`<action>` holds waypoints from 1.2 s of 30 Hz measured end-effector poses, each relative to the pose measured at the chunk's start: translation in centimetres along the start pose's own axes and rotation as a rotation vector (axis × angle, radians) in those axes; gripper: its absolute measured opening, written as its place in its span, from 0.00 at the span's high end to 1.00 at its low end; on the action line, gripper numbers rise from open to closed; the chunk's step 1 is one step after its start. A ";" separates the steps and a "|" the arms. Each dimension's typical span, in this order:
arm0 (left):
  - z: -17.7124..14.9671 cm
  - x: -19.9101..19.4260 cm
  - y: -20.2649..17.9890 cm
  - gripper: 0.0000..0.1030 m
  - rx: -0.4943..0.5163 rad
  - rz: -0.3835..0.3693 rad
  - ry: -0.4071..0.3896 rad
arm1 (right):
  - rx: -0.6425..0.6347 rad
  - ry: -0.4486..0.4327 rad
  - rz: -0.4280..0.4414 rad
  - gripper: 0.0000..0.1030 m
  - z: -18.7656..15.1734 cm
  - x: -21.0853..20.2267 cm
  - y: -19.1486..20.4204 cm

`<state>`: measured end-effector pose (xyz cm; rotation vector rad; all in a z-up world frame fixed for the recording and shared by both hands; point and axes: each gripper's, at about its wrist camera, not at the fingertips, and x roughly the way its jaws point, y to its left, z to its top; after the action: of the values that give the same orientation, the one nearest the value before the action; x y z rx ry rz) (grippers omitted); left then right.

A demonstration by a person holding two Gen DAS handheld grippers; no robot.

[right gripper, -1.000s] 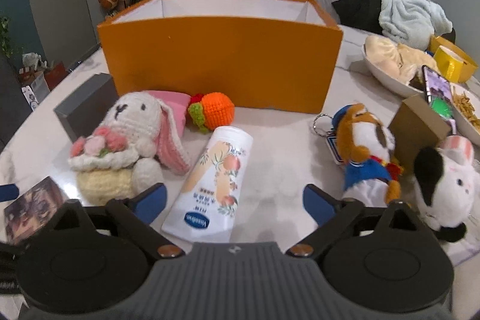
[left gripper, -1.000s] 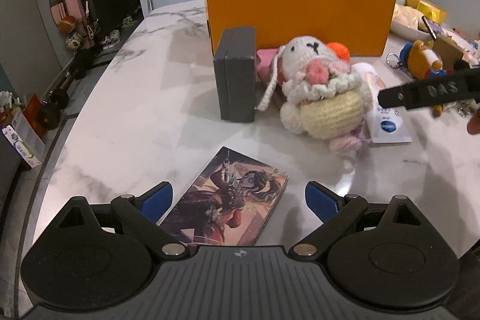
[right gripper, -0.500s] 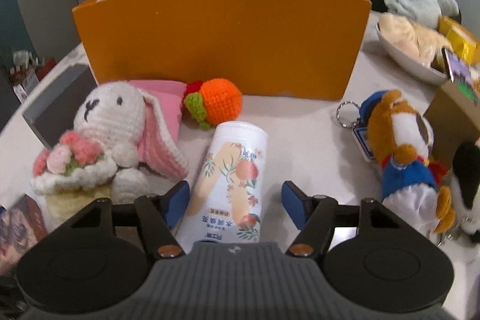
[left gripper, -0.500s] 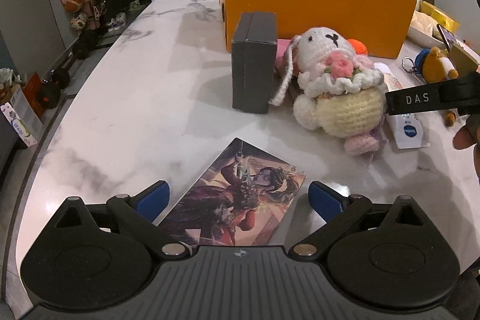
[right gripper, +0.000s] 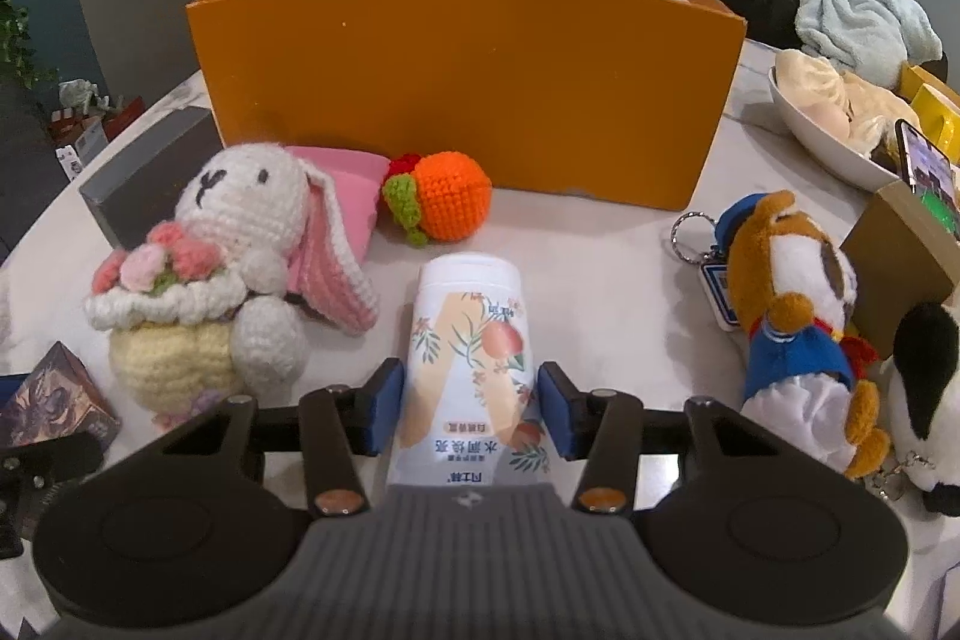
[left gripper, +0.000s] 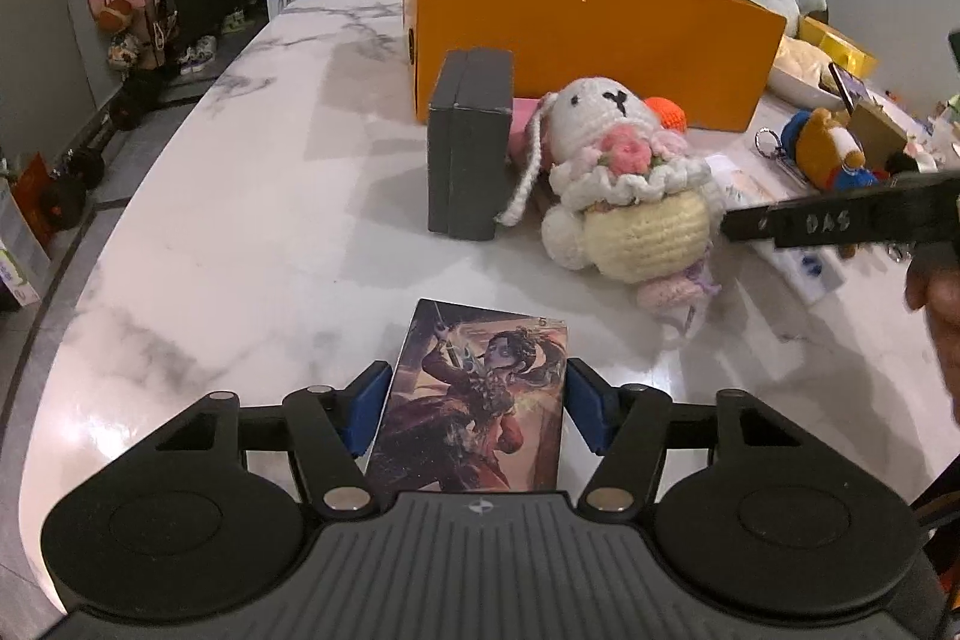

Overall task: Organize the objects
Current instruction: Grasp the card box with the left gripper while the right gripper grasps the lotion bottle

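Observation:
My left gripper (left gripper: 477,415) is shut on an illustrated card box (left gripper: 480,400) that lies on the white marble table (left gripper: 240,232). My right gripper (right gripper: 471,415) has its pads against both sides of a white lotion tube (right gripper: 471,364) with a peach print, lying on the table. An open orange box (right gripper: 468,82) stands behind, also in the left wrist view (left gripper: 588,46). A crocheted white rabbit (right gripper: 222,268) with pink flowers sits left of the tube. A crocheted orange (right gripper: 444,202) lies before the box.
A dark grey box (left gripper: 471,154) stands upright left of the rabbit (left gripper: 624,184). A plush dog keychain (right gripper: 792,316), a black-and-white plush (right gripper: 924,400), a brown carton with a phone (right gripper: 912,232) and a white bowl (right gripper: 834,142) crowd the right side.
Both grippers moved forward and closed. The left one closed on the card box, which now lies straight between the fingers. The right one closed on the lotion tube.

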<state>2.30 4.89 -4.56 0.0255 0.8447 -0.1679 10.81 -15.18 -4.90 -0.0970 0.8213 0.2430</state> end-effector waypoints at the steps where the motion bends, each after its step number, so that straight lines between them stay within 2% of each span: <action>1: -0.1 -0.1 0.0 0.30 -0.007 -0.010 -0.006 | 0.004 -0.007 0.005 0.50 0.0 -0.4 -0.1; 10: 0.6 -1.9 -0.2 0.31 -0.022 -0.036 -0.064 | 0.046 -0.027 0.037 0.50 -0.3 -2.5 -1.1; 18: 2.0 -2.6 -0.6 0.32 0.005 -0.038 -0.100 | 0.057 -0.032 0.036 0.51 -0.8 -3.4 -1.5; 21: 2.1 -3.4 -0.7 0.32 -0.006 -0.026 -0.138 | 0.067 -0.056 0.042 0.53 -0.5 -4.4 -1.8; 23: 2.3 -3.9 -0.6 0.32 -0.016 -0.027 -0.161 | 0.071 -0.067 0.046 0.65 -0.3 -4.9 -2.0; 24: 2.6 -4.2 -0.6 0.32 -0.020 -0.030 -0.172 | 0.079 -0.063 0.053 0.92 -0.1 -5.0 -2.2; 25: 2.7 -4.3 -0.6 0.32 -0.019 -0.030 -0.177 | 0.084 -0.055 0.054 0.95 0.0 -4.9 -2.3; 29: 3.1 -4.3 -0.5 0.32 -0.013 -0.029 -0.179 | 0.067 -0.020 0.042 0.95 -0.2 -4.0 -2.3; 32: 2.9 -4.2 -0.4 0.32 -0.017 -0.034 -0.171 | 0.073 -0.006 0.022 0.87 -0.6 -3.7 -2.4; 34: 2.6 -4.2 -0.4 0.32 -0.018 -0.040 -0.165 | 0.079 0.000 -0.012 0.41 -0.9 -3.5 -2.4; 36: 2.5 -4.1 -0.5 0.32 -0.016 -0.043 -0.160 | 0.081 -0.028 -0.046 0.30 -1.0 -3.7 -2.4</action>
<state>1.44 4.71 0.16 -0.0212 0.6869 -0.2004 8.26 -18.31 -2.93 -0.0365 0.7992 0.1675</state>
